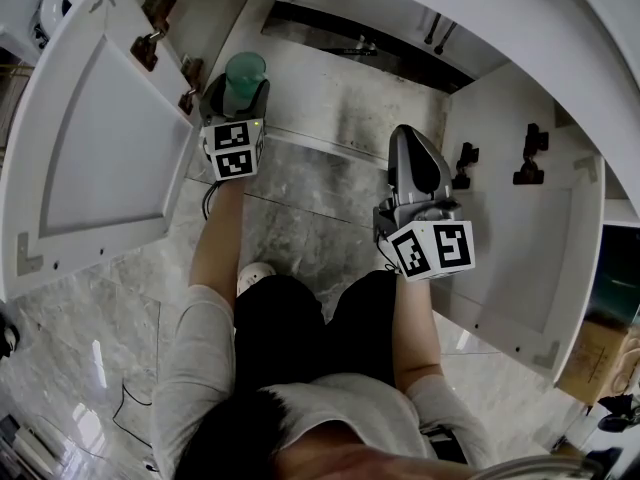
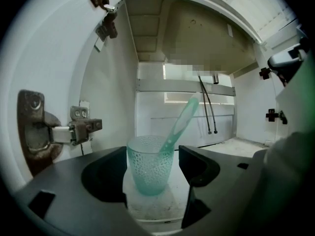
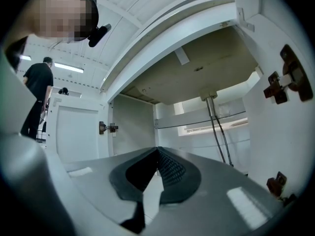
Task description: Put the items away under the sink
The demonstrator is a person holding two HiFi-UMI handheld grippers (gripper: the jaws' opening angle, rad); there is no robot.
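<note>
A translucent teal cup [image 2: 150, 167] with a teal toothbrush [image 2: 183, 119] leaning in it stands upright on the cabinet floor [image 1: 345, 103] under the sink, near the left wall. My left gripper [image 2: 151, 157] is open around it, one jaw on each side, with a thin gap showing on the right. From the head view the cup [image 1: 245, 71] sits between the jaws of the left gripper [image 1: 243, 86] at the cabinet's front left. My right gripper [image 1: 404, 134] is shut and empty at the cabinet's front right, its jaws meeting at the tip [image 3: 157, 149].
Both cabinet doors hang open: the left door [image 1: 90, 138] and the right door [image 1: 545, 233], with hinges [image 2: 81, 127] on the side walls. Two hoses [image 2: 208, 107] run down at the back. The person's knees are on the marble floor [image 1: 130, 288] in front.
</note>
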